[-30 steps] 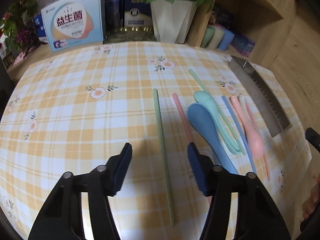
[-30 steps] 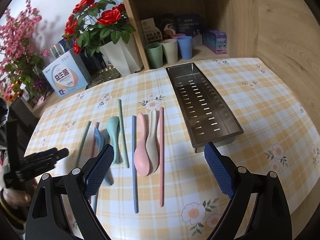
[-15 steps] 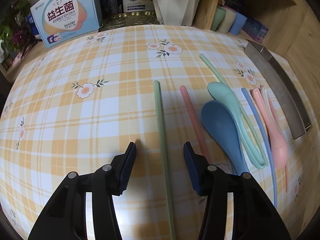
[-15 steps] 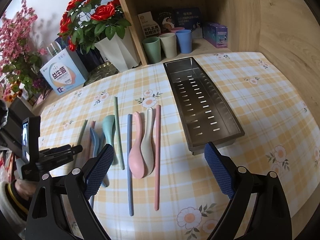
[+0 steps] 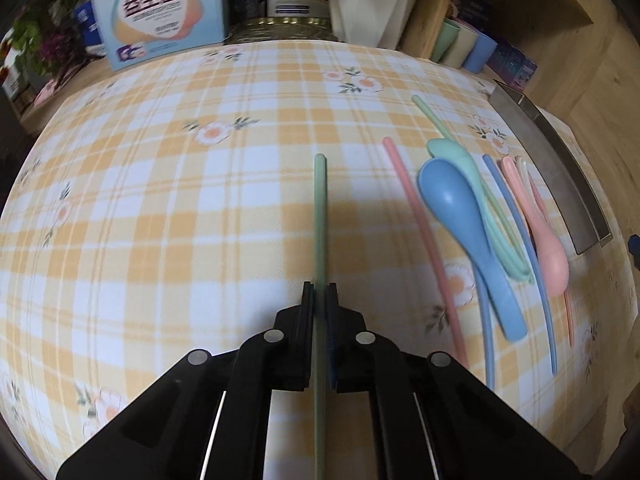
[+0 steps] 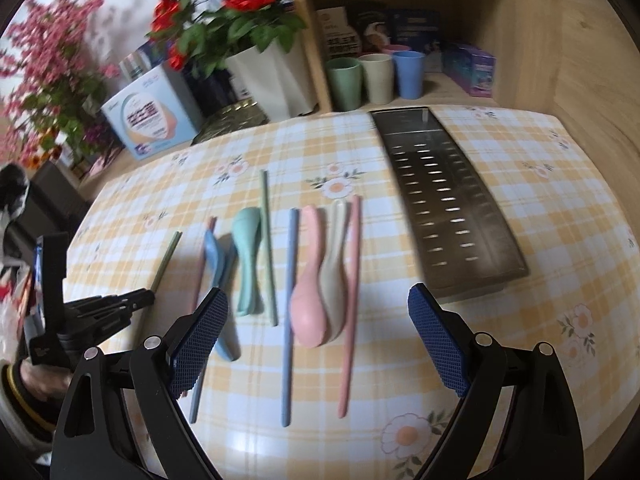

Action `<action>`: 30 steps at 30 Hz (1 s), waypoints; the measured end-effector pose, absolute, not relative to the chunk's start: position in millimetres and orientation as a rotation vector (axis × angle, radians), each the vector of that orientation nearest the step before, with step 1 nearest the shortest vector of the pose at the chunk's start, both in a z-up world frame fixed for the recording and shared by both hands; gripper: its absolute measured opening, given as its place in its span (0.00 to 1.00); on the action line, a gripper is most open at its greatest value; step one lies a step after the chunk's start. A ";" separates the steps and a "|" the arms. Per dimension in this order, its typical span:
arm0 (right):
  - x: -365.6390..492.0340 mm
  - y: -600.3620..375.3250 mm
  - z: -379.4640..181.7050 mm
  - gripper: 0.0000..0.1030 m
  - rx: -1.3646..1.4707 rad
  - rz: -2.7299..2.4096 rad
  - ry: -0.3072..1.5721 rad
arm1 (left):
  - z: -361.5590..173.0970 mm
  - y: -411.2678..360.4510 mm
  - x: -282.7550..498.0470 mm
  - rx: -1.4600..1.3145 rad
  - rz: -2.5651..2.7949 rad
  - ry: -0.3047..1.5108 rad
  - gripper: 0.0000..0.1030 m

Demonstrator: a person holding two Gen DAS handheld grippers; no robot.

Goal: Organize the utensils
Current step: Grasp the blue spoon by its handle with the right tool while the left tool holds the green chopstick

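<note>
My left gripper (image 5: 320, 292) is shut on a pale green chopstick (image 5: 320, 208) that lies on the checked tablecloth (image 5: 180, 220); the stick runs straight away from the pads. The right wrist view shows the same left gripper (image 6: 144, 298) at the chopstick's (image 6: 167, 258) near end. To the right lie a pink chopstick (image 5: 420, 220), a blue spoon (image 5: 460, 216), a teal spoon (image 6: 248, 248), a blue chopstick (image 6: 289, 300), a pink spoon (image 6: 308, 300) and a cream spoon (image 6: 334, 264). My right gripper (image 6: 317, 294) hangs open above them, holding nothing.
A perforated steel tray (image 6: 448, 200) lies to the right of the utensils. At the back stand three cups (image 6: 376, 76) in a wooden shelf, a white vase of red flowers (image 6: 272, 72) and a light blue box (image 6: 152, 116). A person's hand (image 6: 24, 380) holds the left gripper.
The left gripper sank onto the green chopstick and its jaws closed on it. The right gripper drifted slightly over the utensils and stayed open.
</note>
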State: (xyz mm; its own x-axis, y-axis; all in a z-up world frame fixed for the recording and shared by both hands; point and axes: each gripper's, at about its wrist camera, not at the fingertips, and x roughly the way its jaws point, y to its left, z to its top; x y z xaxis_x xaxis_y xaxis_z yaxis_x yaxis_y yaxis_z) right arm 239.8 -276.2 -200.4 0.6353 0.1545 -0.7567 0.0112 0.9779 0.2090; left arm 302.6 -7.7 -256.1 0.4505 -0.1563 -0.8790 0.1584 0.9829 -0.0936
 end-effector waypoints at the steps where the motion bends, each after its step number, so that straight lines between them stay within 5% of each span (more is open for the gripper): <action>1: 242.1 -270.1 -202.5 0.81 0.188 0.100 0.889 | -256.0 -5.8 300.2 0.001 -0.191 1.087 0.06; 2: 244.5 -264.6 -204.9 0.68 0.175 0.110 0.903 | -255.8 -2.7 296.5 0.000 -0.185 1.087 0.06; 7: 260.7 -238.8 -219.3 0.62 0.134 0.181 0.954 | -255.4 11.2 284.3 -0.008 -0.166 1.082 0.06; 15: 290.3 -200.6 -243.0 0.28 0.122 0.302 1.020 | -256.3 23.6 280.1 -0.040 -0.174 1.077 0.06; 30: 306.6 -170.6 -264.5 0.11 0.050 0.358 1.097 | -257.6 25.8 276.3 -0.037 -0.199 1.058 0.06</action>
State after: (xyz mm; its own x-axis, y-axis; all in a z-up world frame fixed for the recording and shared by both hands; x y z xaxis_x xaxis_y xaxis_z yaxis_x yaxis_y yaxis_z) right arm 306.6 -170.6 -264.5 0.4054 0.3081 -0.8606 -0.2587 0.9417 0.2153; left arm 276.3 25.8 -257.6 0.4745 -0.1801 -0.8616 0.1449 0.9815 -0.1253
